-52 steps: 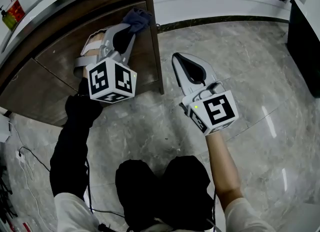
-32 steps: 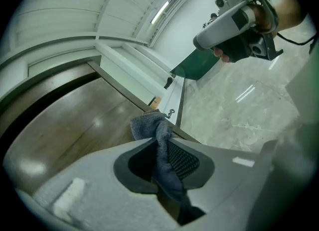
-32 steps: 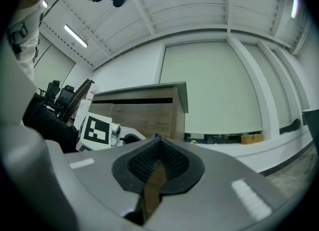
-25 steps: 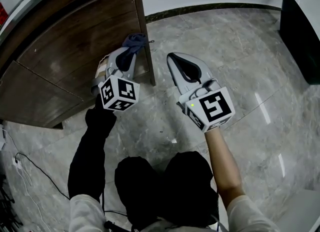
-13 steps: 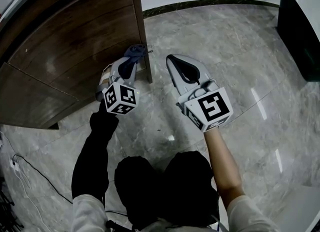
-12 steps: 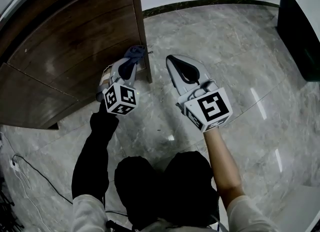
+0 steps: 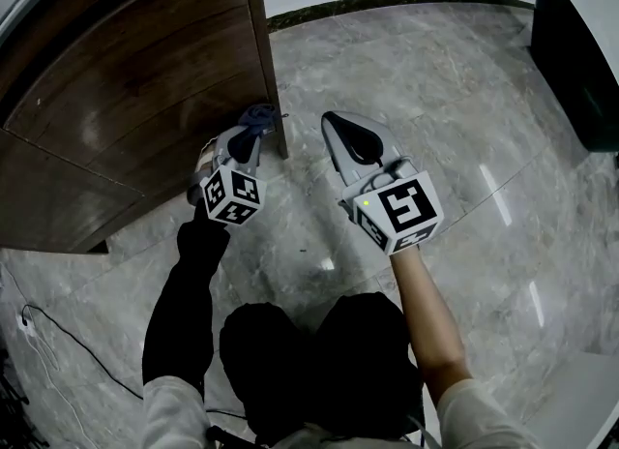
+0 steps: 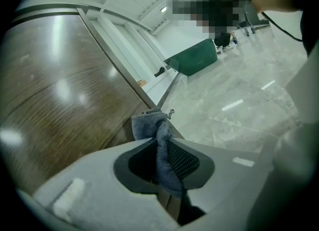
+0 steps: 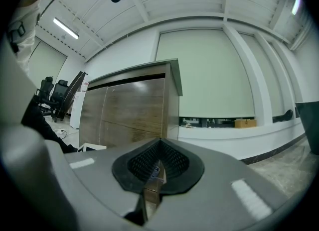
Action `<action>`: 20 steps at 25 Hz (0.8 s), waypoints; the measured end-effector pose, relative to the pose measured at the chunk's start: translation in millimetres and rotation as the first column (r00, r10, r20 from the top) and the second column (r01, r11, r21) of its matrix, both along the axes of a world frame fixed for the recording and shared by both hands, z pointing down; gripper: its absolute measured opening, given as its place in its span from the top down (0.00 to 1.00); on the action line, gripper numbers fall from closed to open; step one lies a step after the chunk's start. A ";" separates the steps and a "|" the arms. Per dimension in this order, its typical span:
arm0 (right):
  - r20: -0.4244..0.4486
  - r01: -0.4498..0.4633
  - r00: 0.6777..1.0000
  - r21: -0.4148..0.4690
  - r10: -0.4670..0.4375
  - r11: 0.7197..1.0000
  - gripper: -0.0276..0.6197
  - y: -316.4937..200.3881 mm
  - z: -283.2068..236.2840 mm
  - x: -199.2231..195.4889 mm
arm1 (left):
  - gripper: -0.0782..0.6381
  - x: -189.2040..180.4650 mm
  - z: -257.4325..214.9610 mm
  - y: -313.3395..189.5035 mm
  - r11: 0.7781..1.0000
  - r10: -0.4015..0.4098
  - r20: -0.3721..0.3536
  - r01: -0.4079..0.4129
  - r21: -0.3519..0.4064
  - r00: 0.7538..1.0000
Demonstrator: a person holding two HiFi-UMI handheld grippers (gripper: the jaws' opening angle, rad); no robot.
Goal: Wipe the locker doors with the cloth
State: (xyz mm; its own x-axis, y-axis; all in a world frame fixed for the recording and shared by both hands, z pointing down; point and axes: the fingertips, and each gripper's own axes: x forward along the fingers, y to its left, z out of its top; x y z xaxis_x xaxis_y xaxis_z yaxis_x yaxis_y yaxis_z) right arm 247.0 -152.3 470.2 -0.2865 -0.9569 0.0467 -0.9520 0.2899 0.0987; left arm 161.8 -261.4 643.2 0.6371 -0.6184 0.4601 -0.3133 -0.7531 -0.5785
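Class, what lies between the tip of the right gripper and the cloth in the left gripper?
In the head view, only the edge of the locker and a bare strip of grey floor lie between the right gripper and the cloth.

Head view: above the locker [image 7: 145, 79], looking steeply down on its front and the floor [image 7: 435, 99].
Left gripper view: low and close against the locker [image 8: 60, 100] front, angled along it.
Right gripper view: farther back, level, facing the locker [image 9: 129, 110].
Shared by all three views: the locker's end corner.

cloth [image 7: 258, 115] lower on locker door [image 7: 135, 70], left hand-held gripper [image 7: 251, 134] lowered
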 end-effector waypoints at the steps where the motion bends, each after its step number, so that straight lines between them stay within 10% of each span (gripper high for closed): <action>1: 0.001 -0.003 1.000 -0.004 0.003 1.000 0.95 0.6 1.8 1.3 | 0.80 -0.5 4.1 0.2 1.000 -0.001 0.005 0.001 -0.007 1.000; 11: 0.001 -0.014 1.000 -0.043 0.014 0.999 0.95 9.0 20.4 2.6 | 0.79 -6.6 32.1 5.3 0.998 0.016 0.059 -0.012 -0.062 0.998; 20: 0.009 -0.008 1.000 -0.028 0.008 1.000 0.95 13.9 12.1 -3.3 | 0.79 -12.3 -65.7 38.5 0.994 0.068 -0.109 -0.057 0.097 0.992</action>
